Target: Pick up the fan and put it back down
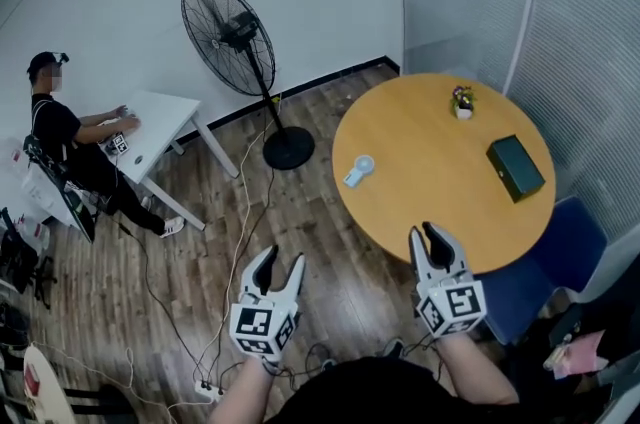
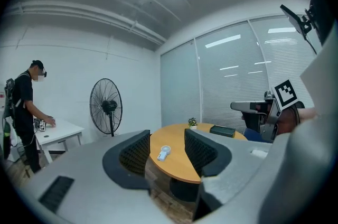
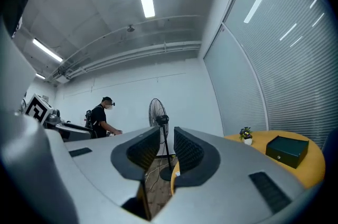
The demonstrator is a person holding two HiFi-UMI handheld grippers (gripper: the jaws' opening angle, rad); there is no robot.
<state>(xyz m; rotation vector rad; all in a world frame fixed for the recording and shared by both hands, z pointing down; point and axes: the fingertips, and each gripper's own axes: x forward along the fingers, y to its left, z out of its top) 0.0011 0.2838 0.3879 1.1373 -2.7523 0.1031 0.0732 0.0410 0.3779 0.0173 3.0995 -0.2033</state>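
Note:
A small white and pale blue hand fan lies flat near the left edge of the round wooden table. A tall black pedestal fan stands on the floor by the wall, left of the table. My left gripper hovers over the wood floor short of the table, open and empty. In the left gripper view its jaws frame the distant hand fan. My right gripper hangs at the table's near edge, its jaws a little apart with nothing between them. The right gripper view looks toward the pedestal fan.
A dark green box and a small potted plant sit on the table's far side. A person stands at a white desk at left. Cables and a power strip lie on the floor. A blue chair is at right.

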